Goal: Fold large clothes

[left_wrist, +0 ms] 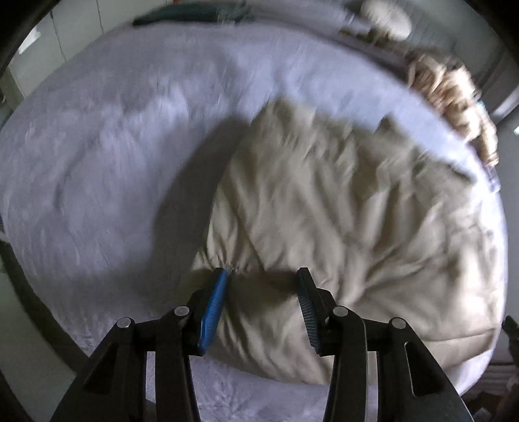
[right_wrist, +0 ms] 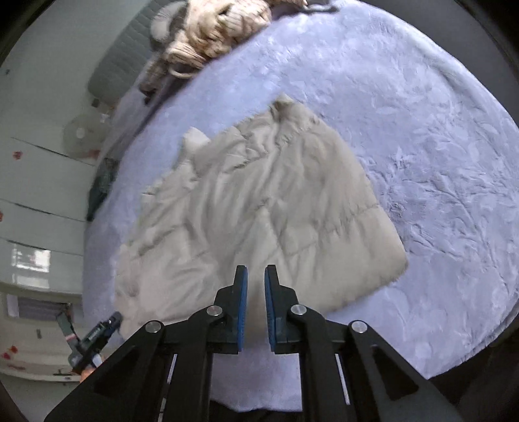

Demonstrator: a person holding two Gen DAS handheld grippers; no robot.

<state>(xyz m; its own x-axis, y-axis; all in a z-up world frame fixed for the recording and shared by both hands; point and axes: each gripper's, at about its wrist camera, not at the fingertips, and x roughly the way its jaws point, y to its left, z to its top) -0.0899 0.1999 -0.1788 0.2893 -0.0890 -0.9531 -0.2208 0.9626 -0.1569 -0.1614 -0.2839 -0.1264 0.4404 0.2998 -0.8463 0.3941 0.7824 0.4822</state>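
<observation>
A beige quilted coat (right_wrist: 259,207) lies spread and rumpled on the bed (right_wrist: 421,146), filling the middle of the right wrist view and the centre-right of the left wrist view (left_wrist: 340,211); no brand, label or writing can be read on it. In the left wrist view the left hand-held gripper (left_wrist: 262,276) sits at the lower centre with its jaws spread wide, a gathered, elasticated edge of the coat lying between and just under the tips; whether the pads touch the cloth is unclear through the blur. In the right wrist view the right hand-held gripper (right_wrist: 256,272) sits at the lower centre, its blue-padded jaws drawn near each other with a narrow gap and nothing between them, above the coat's near edge. The bed is covered by a pale lavender plush blanket with a leafy embossed pattern. A cream chunky-knit garment (right_wrist: 214,29) lies heaped at the upper left of the right wrist view, at the bed's edge. White panelled cupboard doors (right_wrist: 39,194) fill that view's left side.
</observation>
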